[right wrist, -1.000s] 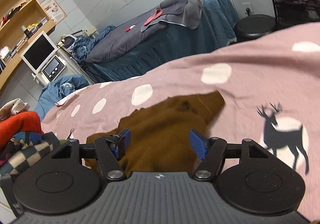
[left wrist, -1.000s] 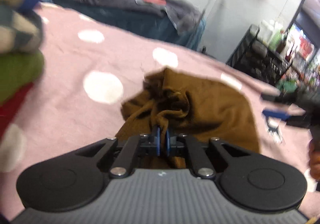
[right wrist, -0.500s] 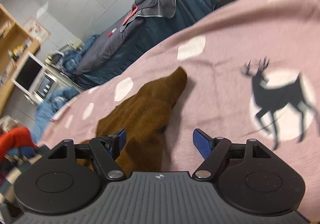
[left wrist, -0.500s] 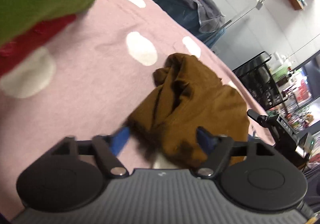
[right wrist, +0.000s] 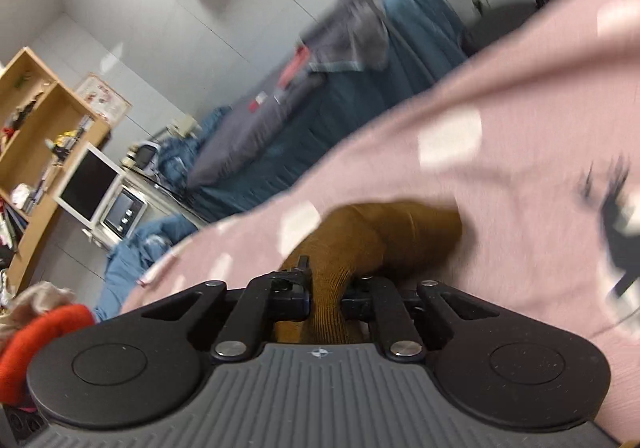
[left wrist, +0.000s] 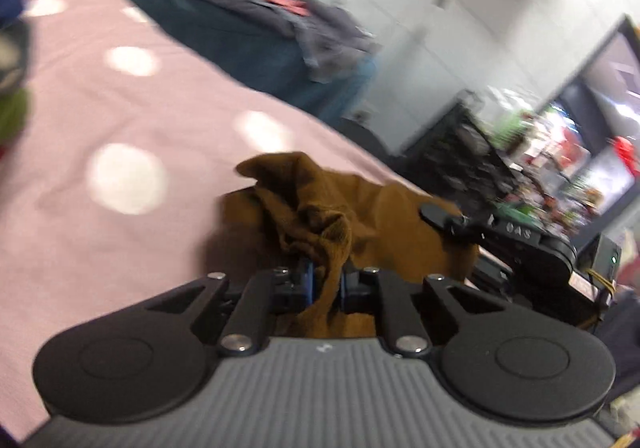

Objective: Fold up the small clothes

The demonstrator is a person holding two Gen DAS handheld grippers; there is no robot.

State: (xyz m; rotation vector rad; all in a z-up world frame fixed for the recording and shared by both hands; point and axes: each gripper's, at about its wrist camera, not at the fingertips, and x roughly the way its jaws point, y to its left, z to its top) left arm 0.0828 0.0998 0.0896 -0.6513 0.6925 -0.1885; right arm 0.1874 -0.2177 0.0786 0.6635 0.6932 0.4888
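Lying bunched on the pink spread, the brown garment is a ribbed knit, crumpled into folds, its lower part hidden behind both grippers. The left gripper is closing, blue pads pinching a fold of the cloth. The right gripper is closing too, with a ribbed edge pinched between its jaws. Motion blur smears the spread's white dots and dark deer print. Red and green clothes are cut off at the frame's edge.
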